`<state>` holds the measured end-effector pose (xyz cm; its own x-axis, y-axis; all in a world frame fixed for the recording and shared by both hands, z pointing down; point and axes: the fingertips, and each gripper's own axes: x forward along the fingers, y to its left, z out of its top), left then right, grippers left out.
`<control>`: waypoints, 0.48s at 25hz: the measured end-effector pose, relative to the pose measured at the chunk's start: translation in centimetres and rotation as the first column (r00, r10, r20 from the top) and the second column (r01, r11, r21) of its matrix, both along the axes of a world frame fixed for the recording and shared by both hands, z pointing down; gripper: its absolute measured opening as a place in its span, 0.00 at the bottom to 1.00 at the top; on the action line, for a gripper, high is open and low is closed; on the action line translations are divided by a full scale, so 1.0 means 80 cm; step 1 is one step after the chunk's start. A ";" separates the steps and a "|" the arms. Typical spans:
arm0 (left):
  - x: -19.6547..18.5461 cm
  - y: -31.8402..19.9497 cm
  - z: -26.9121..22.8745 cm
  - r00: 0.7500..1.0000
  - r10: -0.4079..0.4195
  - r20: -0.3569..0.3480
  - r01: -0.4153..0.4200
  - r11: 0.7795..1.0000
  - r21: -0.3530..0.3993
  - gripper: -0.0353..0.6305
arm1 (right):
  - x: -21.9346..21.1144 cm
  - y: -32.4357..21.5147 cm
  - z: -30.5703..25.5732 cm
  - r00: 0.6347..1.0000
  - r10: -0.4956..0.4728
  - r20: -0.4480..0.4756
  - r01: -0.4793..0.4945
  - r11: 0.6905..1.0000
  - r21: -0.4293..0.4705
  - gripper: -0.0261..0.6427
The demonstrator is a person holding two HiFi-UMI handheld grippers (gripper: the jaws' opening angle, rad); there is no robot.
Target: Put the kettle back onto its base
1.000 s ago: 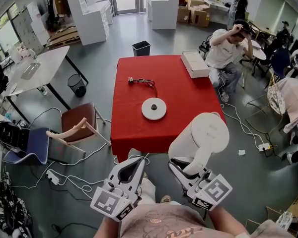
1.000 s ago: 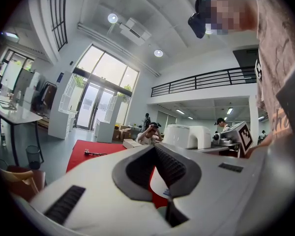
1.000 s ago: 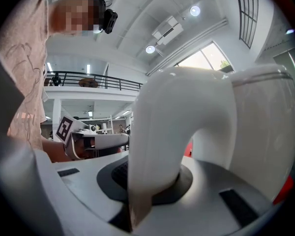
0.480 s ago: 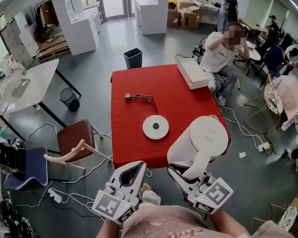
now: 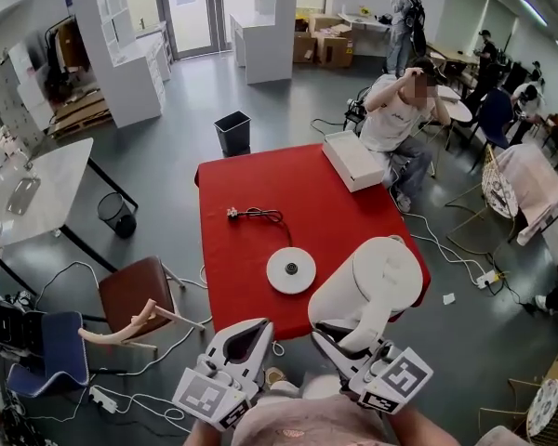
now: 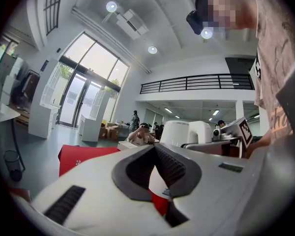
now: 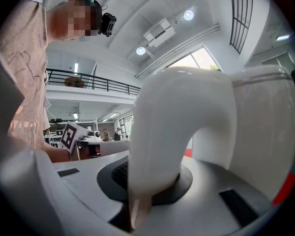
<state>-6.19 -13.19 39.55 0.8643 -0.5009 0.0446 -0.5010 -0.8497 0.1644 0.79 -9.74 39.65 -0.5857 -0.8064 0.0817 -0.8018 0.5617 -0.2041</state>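
Grippers side by side at the person's waist, both pointing level and away from the body, marker cubes nearest the torso.

Right gripper (image 5: 342, 331): jaws narrow, clamped on the lower part of the kettle handle (image 7: 155, 146). The white handle arches up out of the pads and joins the body just ahead. Kettle (image 5: 377, 282) upright, carried just ahead of this gripper's tips, over the near right corner of the red table (image 5: 251, 184). It hangs clear of the cloth as far as the head view shows.

Left gripper (image 5: 258, 325): jaws brought together at the tips, nothing between the pads, only a loop-shaped gap behind them. It sits beside the right gripper, apart from the kettle, with the near table edge just ahead of its tips.

Base (image 5: 291, 270): white round disc flat on the cloth, ahead of the left gripper and slightly to its right. It lies to the left of the kettle, near but not under it, and is bare on top.

Further ahead of the left gripper, a black cord with plug (image 5: 256, 215) lies on the cloth. Far right corner, well ahead of the right gripper: a flat white box (image 5: 353, 161).
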 end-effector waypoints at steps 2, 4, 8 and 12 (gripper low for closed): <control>0.004 -0.009 -0.003 1.000 0.006 0.003 -0.006 1.000 0.004 0.06 | 0.004 -0.007 -0.005 1.000 0.007 -0.007 -0.007 1.000 0.007 0.12; 0.012 -0.017 -0.007 1.000 0.015 0.006 -0.015 1.000 0.005 0.06 | 0.011 -0.014 -0.011 1.000 0.012 -0.008 -0.012 1.000 0.013 0.12; 0.033 -0.032 -0.012 0.999 0.038 0.019 -0.038 0.999 0.012 0.06 | 0.029 -0.030 -0.015 1.000 0.015 -0.016 -0.015 1.000 0.011 0.12; 0.043 -0.042 -0.008 0.998 0.049 0.037 -0.050 0.999 0.017 0.06 | 0.031 -0.040 -0.008 1.000 -0.002 -0.015 0.002 1.000 0.001 0.12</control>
